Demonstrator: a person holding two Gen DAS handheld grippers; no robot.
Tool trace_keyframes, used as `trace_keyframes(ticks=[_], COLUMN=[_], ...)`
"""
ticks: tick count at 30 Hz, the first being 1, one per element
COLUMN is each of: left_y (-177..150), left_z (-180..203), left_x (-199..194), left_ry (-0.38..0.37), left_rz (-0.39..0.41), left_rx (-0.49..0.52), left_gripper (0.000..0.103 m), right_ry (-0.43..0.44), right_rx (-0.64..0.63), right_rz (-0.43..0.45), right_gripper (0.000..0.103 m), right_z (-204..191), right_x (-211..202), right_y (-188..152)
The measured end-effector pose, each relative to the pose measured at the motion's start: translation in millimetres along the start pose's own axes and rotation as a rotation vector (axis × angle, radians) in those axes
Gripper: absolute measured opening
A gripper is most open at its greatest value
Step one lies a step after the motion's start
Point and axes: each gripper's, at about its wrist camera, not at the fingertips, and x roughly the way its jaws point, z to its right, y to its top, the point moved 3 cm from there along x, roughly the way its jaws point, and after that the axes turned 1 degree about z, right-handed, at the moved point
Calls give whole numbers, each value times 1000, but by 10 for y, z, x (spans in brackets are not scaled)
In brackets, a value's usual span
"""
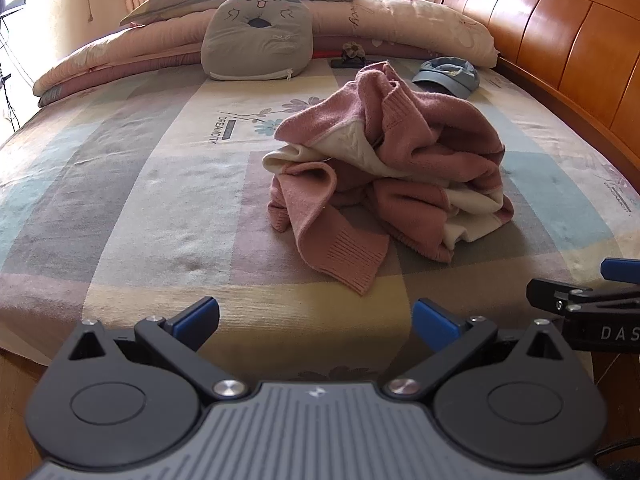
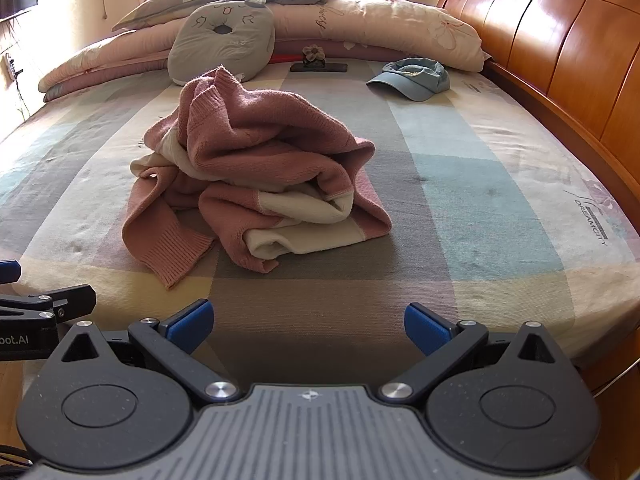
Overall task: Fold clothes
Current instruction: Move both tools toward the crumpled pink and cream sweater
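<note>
a pink sweater (image 1: pixel 400 160) (image 2: pixel 256 168) lies in a soft heap on the bed (image 1: pixel 120 200) (image 2: pixel 480 200), near the middle. it is fuzzy knit wool, pink with cream-white patches, and it is bunched up in folds and lumps. it has no clear long side because it is all crumpled. one sleeve (image 1: pixel 340 252) (image 2: pixel 168 240) sticks out of the heap toward the near edge of the bed, and its ribbed cuff points at the cameras. a pointy bit of the heap stands up at the back.

the bed sheet is flat cloth with big squares of blue, grey, yellow and pink, and some flower prints. behind the sweater sits a puffy grey cushion (image 1: pixel 258 36) (image 2: pixel 222 38) with a drawn face and a hole in the middle. it leans on a long rolled quilt (image 1: pixel 400 24) (image 2: pixel 380 20). a blue cap (image 1: pixel 448 76) (image 2: pixel 412 76) lies flat near the shiny wooden headboard (image 1: pixel 560 40) (image 2: pixel 560 40), well apart from the sweater.

the left gripper (image 1: pixel 316 320) hangs over the near edge of the bed, with its jaws wide and nothing between them. the right gripper (image 2: pixel 308 322) is just beside it, and its jaws are wide and hold nothing too. both have black arms and blue pads (image 1: pixel 200 316) (image 2: pixel 192 320). neither one touches the sweater.
</note>
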Motion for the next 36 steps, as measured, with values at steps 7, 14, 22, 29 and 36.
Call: trace_keyframes(ticks=[7, 14, 22, 29, 36], left_y=[5, 9, 20, 25, 20], left_z=[-6, -13, -24, -39, -27], left_x=[11, 22, 29, 72, 98], left_ry=[-9, -19, -20, -17, -25], left_rz=[6, 12, 21, 8, 8], left_rx=[-7, -13, -24, -27, -22], left_gripper=[102, 102, 102, 102, 102], right_ry=[2, 8, 17, 24, 27], right_rx=[-2, 0, 3, 4, 4], right_rz=[-2, -2, -2, -11, -16], right_gripper=[103, 103, 103, 103, 103], right_z=[-2, 1, 2, 1, -1], right_x=[8, 11, 20, 47, 68], right_y=[-4, 7, 0, 9, 13])
